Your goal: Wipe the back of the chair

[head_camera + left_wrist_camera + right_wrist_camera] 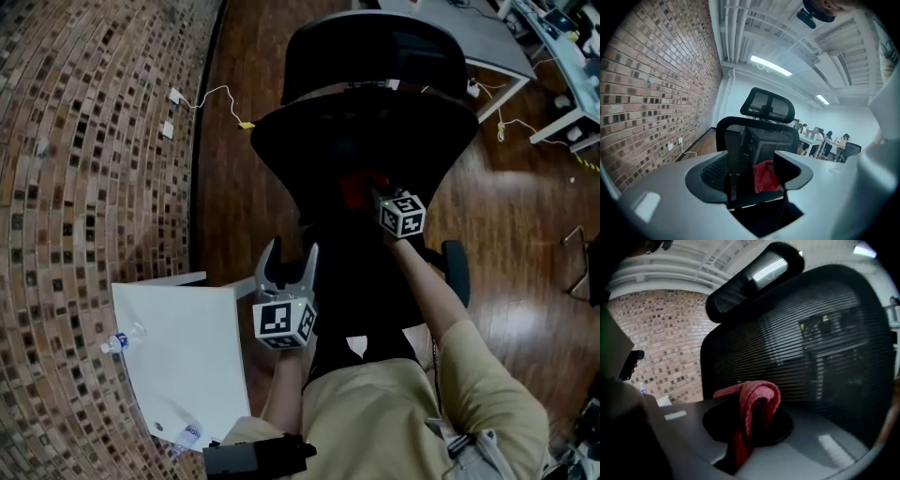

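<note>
A black mesh-backed office chair [375, 131] stands in front of me, its back [811, 357] filling the right gripper view and its headrest [771, 104] on top. My right gripper [366, 192] is shut on a red cloth [752, 413] and holds it against the chair's back. The red cloth [766, 176] also shows in the left gripper view, low on the mesh. My left gripper [286, 267] hangs apart from the chair, nearer to me, jaws open with nothing between them.
A white table [183, 361] stands at my left with two plastic bottles [122, 342] on it. A brick wall [84, 169] runs along the left. White desks [525, 47] with cables stand at the far right, where people sit [825, 136].
</note>
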Action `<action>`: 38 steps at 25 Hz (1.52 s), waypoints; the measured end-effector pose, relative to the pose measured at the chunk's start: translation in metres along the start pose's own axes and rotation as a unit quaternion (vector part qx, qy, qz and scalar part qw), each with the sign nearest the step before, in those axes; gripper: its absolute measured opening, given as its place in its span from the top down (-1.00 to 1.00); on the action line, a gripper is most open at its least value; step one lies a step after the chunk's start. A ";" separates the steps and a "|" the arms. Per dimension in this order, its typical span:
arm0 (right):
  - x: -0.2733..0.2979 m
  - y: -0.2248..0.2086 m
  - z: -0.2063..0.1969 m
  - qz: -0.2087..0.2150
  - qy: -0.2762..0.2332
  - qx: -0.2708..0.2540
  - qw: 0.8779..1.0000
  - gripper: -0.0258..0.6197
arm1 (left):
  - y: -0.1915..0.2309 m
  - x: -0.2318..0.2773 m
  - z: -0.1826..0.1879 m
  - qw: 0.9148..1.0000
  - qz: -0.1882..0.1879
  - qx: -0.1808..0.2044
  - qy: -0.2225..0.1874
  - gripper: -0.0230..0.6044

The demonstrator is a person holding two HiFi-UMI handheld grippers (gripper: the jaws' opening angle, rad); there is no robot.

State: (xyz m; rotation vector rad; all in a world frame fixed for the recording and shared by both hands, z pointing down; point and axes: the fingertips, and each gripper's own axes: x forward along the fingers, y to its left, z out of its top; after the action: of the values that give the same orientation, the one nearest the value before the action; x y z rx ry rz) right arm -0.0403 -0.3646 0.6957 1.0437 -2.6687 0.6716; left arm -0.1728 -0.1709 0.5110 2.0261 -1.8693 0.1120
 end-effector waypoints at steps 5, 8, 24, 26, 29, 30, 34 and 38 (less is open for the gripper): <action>-0.105 -0.146 0.010 -0.195 -0.039 0.064 0.978 0.83 | -0.020 0.011 0.002 1.000 -0.026 0.004 -0.004 0.02; -0.149 -0.201 0.009 -0.246 -0.042 0.099 0.963 0.83 | -0.028 0.011 0.000 0.999 -0.032 0.003 0.002 0.03; 0.019 0.115 -0.076 0.126 0.057 0.026 0.990 0.83 | -0.011 0.004 -0.009 1.000 0.002 -0.005 0.009 0.03; 0.049 0.148 -0.075 0.143 0.041 0.050 0.988 0.83 | -0.008 0.002 -0.010 1.000 0.007 -0.001 0.009 0.02; 0.081 0.155 -0.065 0.127 0.025 0.039 0.991 0.83 | 0.000 -0.003 -0.014 1.000 0.020 -0.003 0.011 0.02; 0.084 0.144 -0.065 0.113 0.022 0.032 0.993 0.83 | 0.002 -0.005 -0.017 1.000 0.022 -0.005 0.013 0.02; 0.054 0.075 -0.064 0.079 0.005 0.038 0.996 0.83 | 0.007 -0.005 -0.034 0.999 0.020 -0.010 0.025 0.02; -0.012 -0.025 -0.058 0.005 -0.011 0.043 0.999 0.83 | 0.006 0.001 -0.036 0.999 0.009 -0.016 0.028 0.03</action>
State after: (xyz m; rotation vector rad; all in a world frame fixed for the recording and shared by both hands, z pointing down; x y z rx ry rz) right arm -0.0134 -0.3456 0.7503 1.0671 -2.6872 0.7884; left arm -0.1710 -0.1605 0.5463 1.9642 -1.8439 0.1421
